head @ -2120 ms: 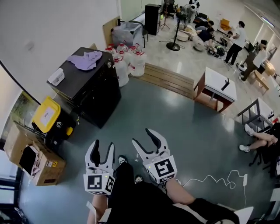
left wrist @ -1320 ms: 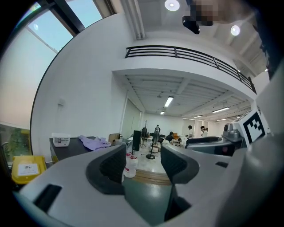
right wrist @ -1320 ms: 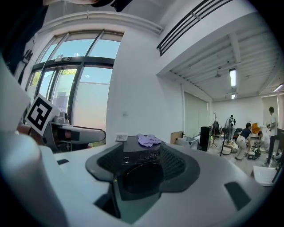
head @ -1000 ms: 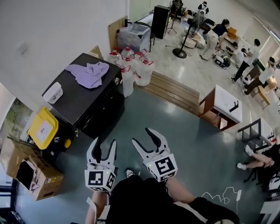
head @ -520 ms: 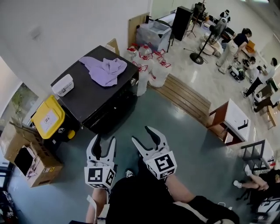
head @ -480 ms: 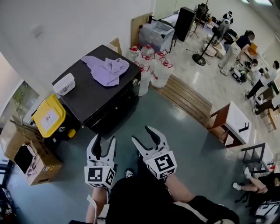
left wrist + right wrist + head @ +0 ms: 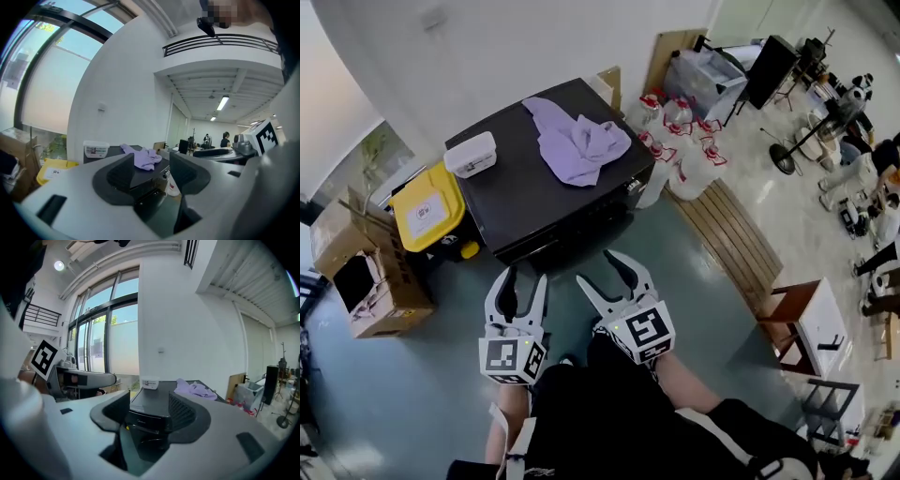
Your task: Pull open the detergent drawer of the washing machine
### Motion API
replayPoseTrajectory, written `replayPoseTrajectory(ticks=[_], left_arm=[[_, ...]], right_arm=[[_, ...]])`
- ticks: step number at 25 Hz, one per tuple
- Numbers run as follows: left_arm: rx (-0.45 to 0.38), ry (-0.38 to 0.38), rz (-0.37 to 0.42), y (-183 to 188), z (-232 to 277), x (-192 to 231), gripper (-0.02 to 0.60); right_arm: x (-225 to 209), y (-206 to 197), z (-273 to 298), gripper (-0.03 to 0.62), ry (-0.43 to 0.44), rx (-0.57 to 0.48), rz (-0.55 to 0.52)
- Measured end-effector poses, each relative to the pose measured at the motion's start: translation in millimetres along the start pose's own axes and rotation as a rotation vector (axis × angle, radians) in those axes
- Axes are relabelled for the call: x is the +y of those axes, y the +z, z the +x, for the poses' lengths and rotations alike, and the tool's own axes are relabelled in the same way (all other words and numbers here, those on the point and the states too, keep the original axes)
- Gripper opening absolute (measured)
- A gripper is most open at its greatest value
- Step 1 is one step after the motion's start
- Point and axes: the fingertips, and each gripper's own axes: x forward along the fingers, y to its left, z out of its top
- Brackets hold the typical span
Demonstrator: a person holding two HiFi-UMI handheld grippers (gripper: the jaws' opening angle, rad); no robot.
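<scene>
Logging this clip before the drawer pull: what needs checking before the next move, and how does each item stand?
1. Left hand-held gripper open and empty: ok.
2. Right hand-held gripper open and empty: ok.
3. Both at the black box-shaped washing machine front: not ok, both short of it.
4. Detergent drawer located: cannot tell, front too dark.
5. Crumpled purple cloth and white lidded box off the front: ok, both on top.

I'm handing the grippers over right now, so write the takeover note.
Left gripper: open, empty, in the air.
Right gripper: open, empty, beside it.
Washing machine: black, on the floor just ahead, a purple cloth and a white box on top.
Done: nothing; no drawer sticks out of its front.
Left: reach the front, grip the drawer, pull it open.
</scene>
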Motion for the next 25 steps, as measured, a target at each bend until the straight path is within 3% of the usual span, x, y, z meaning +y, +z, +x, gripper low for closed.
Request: replayPoseTrajectory(ticks=[4,11,20,25], left_arm=[[0.022,0.101,-0.02,-15,15,16,0.23],[0.101,0.248,-0.078,-64,20,50,0.23],[0.195,0.334,-0.133,-120,19,82,0.23],[0.229,0.343,-0.16,-142,23,100,0.23]], right_arm=[[-13,-8,31,0.264,0.101,0.022,-0.013],[-26,-46,71,0.264,0.197,0.097,-0.001],[-20,-101,105,0.264,0.255,0.221,0.006],[-12,-124,122,0.264,0.268,0.273,0.007]])
